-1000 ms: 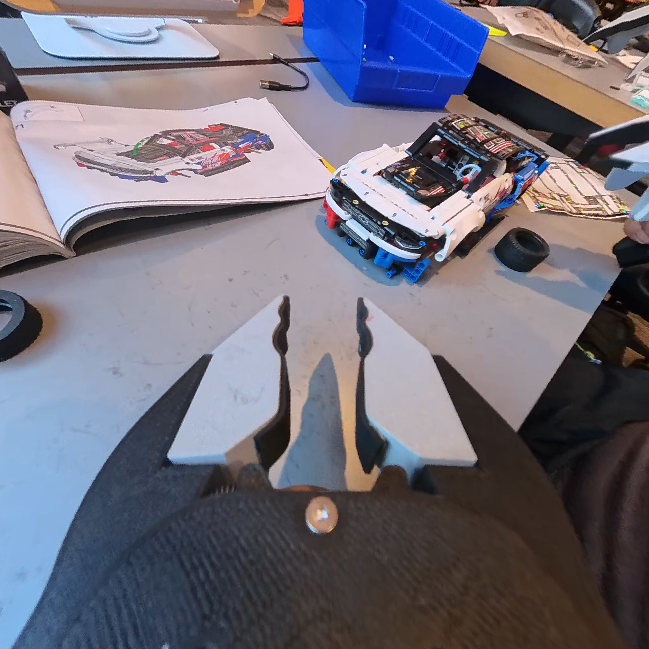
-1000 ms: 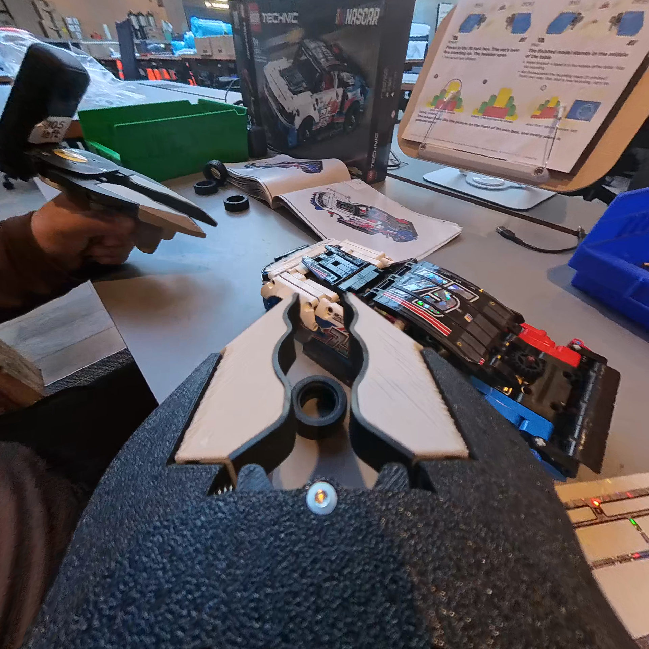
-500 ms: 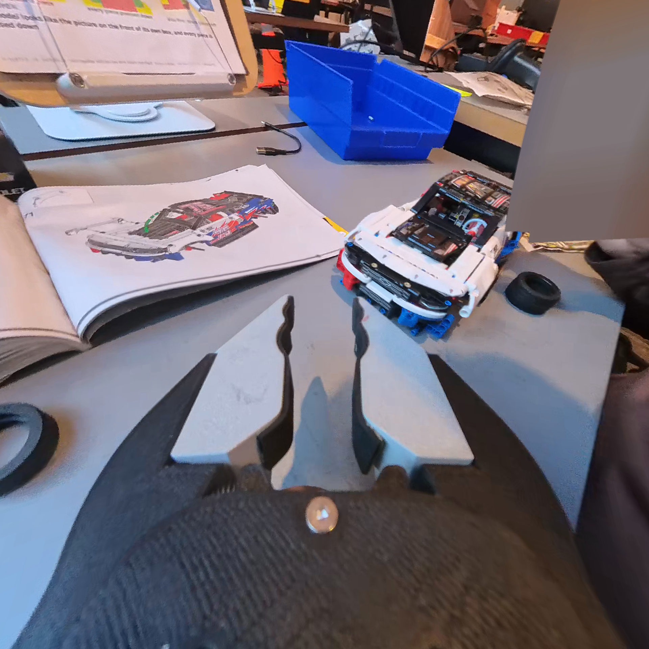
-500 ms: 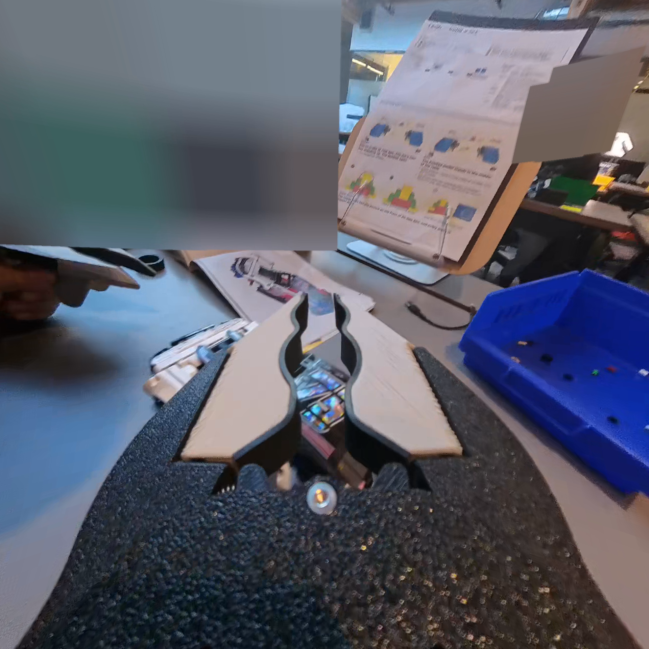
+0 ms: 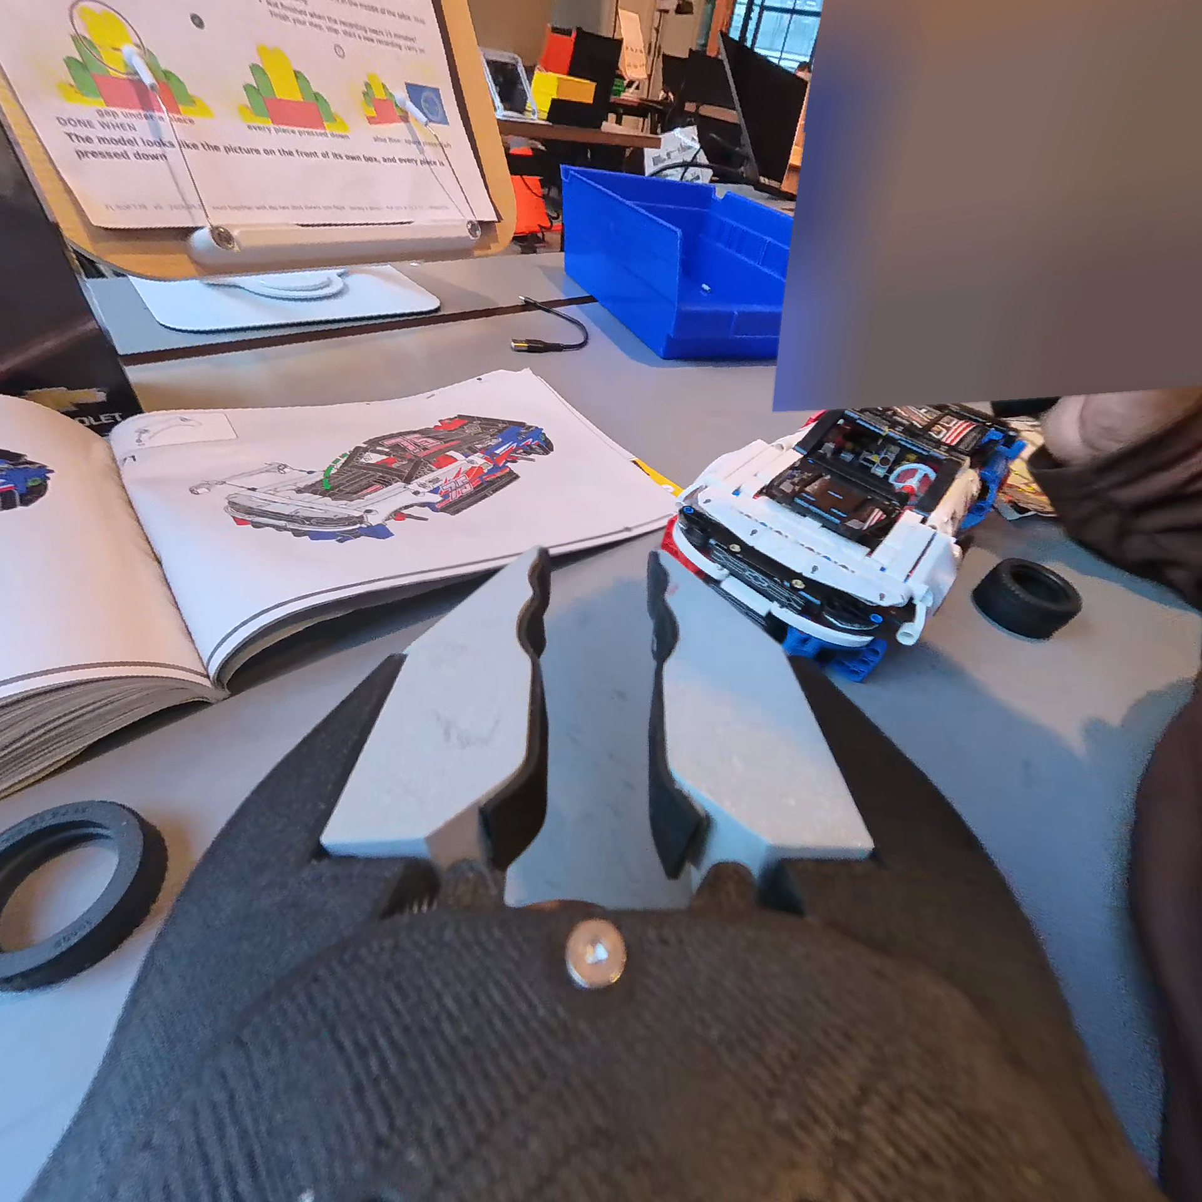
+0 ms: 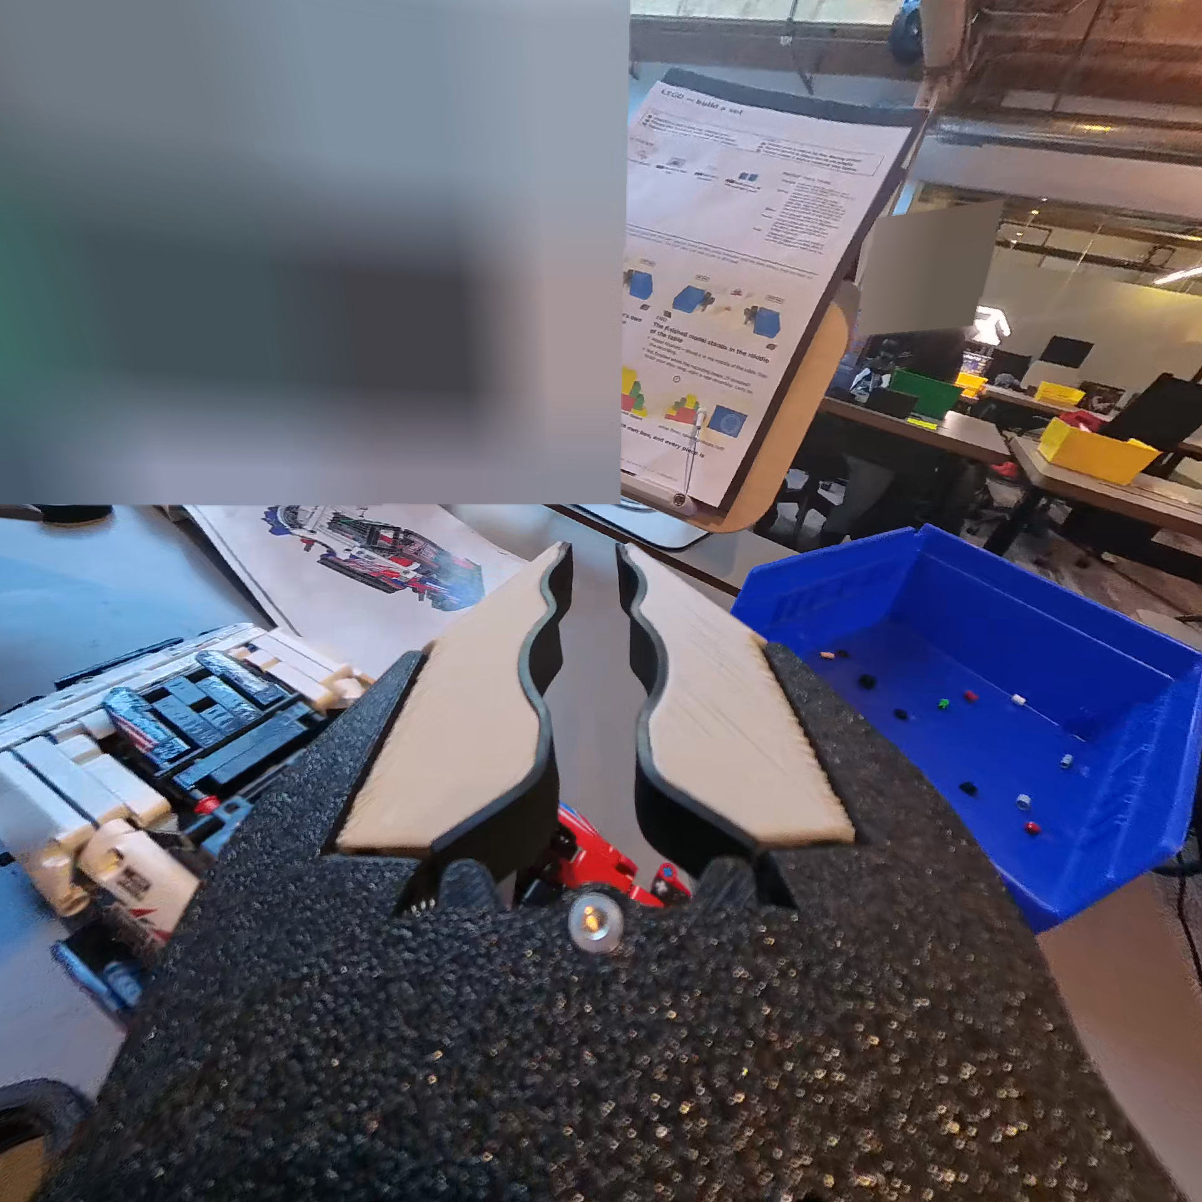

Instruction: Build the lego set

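Observation:
The white, black and blue lego car [image 5: 832, 520] stands on the grey table right of centre in the left wrist view. A loose black tyre [image 5: 1028, 598] lies just right of its nose. My left gripper [image 5: 597, 572] is open and empty, low over the table, short of the car's front. My right gripper [image 6: 593, 553] hovers over the car's rear, its jaws a narrow gap apart with nothing between them. The car's white side [image 6: 97, 780] shows to its left and red parts [image 6: 585, 865] show below the fingers.
An open instruction book [image 5: 358, 494] lies left of the car. A black tyre ring [image 5: 65, 891] lies at the near left. A blue bin [image 6: 975, 715] with several small pieces stands at the right. A paper stand [image 5: 260, 130] and a cable [image 5: 553, 332] are behind. A person's sleeve [image 5: 1132, 494] is beside the car. The grippers' ends are close to 30 cm from one another.
Both grippers have tilted upward. My right gripper has left the tyre on the table, swung right over the car's rear toward the blue bin, and its jaws have narrowed.

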The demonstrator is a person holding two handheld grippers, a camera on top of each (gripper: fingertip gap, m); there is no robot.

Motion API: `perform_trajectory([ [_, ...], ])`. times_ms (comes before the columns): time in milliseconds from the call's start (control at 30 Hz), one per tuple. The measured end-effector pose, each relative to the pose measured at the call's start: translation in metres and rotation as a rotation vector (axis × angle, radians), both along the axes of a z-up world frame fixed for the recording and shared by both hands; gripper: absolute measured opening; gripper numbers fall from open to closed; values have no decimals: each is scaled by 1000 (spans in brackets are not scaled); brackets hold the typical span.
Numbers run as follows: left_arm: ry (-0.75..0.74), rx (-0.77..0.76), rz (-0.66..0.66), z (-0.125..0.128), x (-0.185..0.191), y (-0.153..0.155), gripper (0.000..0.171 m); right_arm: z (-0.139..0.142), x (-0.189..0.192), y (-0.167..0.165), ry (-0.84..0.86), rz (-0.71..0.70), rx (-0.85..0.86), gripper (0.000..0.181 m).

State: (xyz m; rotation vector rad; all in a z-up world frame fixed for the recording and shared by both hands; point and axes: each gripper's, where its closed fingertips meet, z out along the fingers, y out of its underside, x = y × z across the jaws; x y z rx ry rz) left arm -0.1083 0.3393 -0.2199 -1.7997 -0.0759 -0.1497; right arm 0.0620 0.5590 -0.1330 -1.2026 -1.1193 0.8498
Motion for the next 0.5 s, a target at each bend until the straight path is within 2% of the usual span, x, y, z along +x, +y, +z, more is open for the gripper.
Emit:
perform_trajectory([
  [267, 21, 8, 24, 1, -6, 3, 25, -4, -5, 4, 5, 15, 32, 13],
  [500, 18, 14, 29, 2, -8, 4, 25, 2, -1, 0, 33, 4, 81, 4],
])
